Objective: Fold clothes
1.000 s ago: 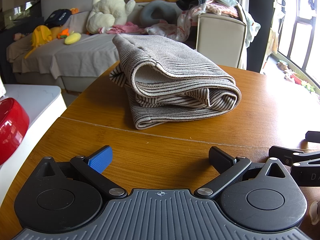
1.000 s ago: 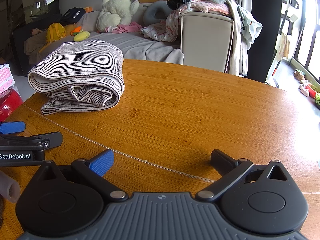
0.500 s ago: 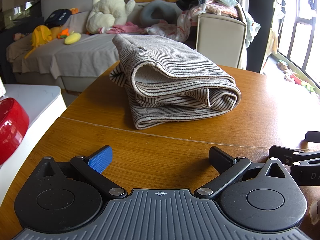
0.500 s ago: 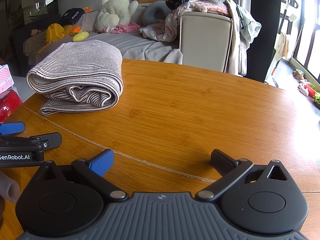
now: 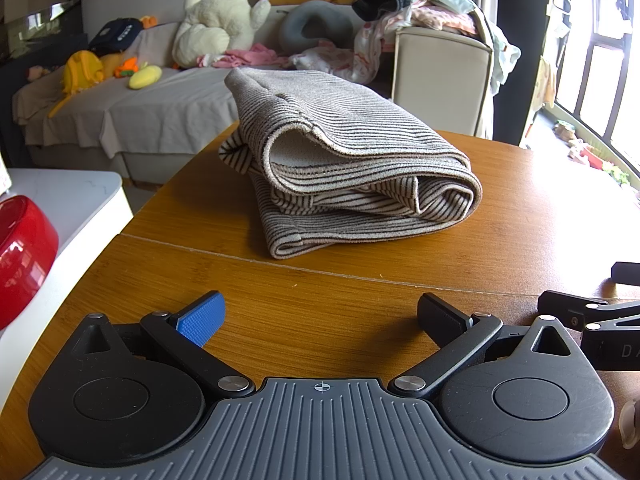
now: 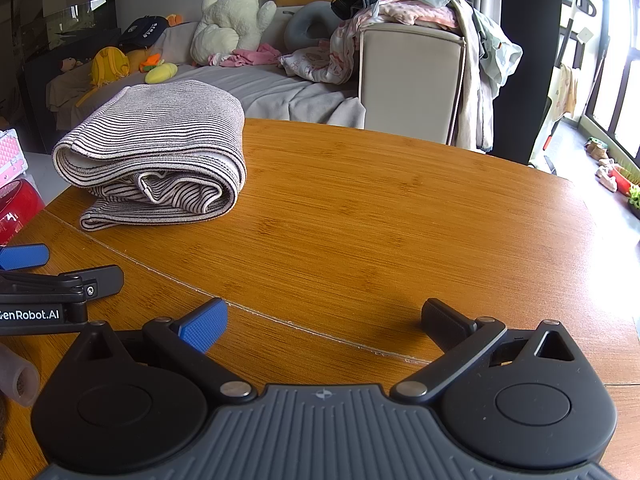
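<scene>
A striped garment (image 5: 352,168), folded into a thick bundle, is seen lying on a round wooden table (image 5: 520,208) in a living room. The bundle is placed toward the table's far left edge, with its rolled fold turned toward the cameras and a lower layer left sticking out at the front. It is touched by neither tool.

The left gripper (image 5: 320,316) is held low over the near part of the table, well apart from the garment, with its blue and black fingers spread wide and nothing caught between them. The right gripper (image 6: 326,318) is held just beside it to the right, its fingers likewise spread wide over bare wood. A thin seam (image 6: 304,328) in the tabletop is crossed by the view between the right gripper's fingers.

Beyond the table, a grey-covered sofa (image 6: 280,92) is strewn with a large cream plush toy (image 6: 236,16), a grey neck pillow (image 6: 308,20) and small yellow toys. A beige chair (image 6: 412,80) behind the table is heaped with loose laundry (image 6: 420,0). A red bowl (image 5: 20,260) is seen on a white surface at the left, and bright windows are shown at the far right.
</scene>
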